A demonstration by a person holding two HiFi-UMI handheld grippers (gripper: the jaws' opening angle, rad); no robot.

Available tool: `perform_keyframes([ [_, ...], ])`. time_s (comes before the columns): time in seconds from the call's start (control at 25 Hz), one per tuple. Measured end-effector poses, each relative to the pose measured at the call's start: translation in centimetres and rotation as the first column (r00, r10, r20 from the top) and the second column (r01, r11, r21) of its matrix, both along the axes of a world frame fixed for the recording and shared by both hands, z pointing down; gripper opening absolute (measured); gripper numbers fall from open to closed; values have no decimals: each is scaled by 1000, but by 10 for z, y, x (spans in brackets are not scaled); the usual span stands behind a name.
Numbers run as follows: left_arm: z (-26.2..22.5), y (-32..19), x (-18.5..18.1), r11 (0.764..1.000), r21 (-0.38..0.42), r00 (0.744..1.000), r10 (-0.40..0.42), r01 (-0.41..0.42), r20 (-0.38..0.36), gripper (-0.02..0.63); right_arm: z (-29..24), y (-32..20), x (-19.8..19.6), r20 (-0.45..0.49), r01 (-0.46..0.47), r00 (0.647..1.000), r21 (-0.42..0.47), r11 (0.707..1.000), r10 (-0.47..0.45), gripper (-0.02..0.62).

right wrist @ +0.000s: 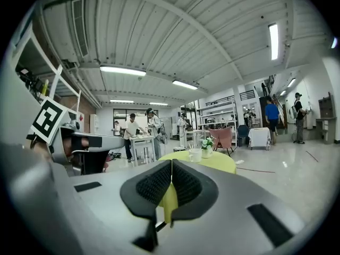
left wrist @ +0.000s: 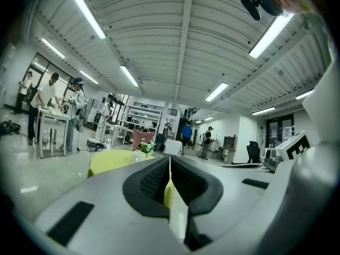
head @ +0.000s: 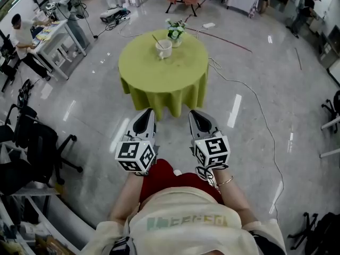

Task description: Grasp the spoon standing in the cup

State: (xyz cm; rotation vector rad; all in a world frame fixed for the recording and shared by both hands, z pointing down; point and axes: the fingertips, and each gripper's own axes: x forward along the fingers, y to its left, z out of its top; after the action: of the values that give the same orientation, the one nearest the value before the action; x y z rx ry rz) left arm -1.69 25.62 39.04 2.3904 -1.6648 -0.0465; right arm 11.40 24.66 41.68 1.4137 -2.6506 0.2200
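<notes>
Spoon (head: 157, 39) leans in the smooth white cup (head: 164, 50) near the far edge of the round green-clothed table (head: 159, 76); we hold left gripper (head: 146, 116) and right gripper (head: 196, 117) clenched, empty

The spoon (head: 157, 40) leans tilted in the white cup (head: 164, 51) on the round green-clothed table (head: 159, 76)

One table (head: 159, 76), one cup (head: 163, 50), one spoon (head: 157, 39), one plant (head: 175, 31), two hand-held grippers (head: 146, 116) (head: 195, 116)

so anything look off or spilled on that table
Nothing stands out. The cup sits upright on the table with the spoon leaning in it, the flowers are upright beside it, and no spill shows.
</notes>
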Motion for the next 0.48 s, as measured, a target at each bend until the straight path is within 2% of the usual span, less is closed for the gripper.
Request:
perform_keyframes([
  [0.48, 4, -35, -12, 1000, -11, 999, -21, 20, -36, 31, -3, -34, 10, 20, -66, 998, -12, 998, 66, 37],
])
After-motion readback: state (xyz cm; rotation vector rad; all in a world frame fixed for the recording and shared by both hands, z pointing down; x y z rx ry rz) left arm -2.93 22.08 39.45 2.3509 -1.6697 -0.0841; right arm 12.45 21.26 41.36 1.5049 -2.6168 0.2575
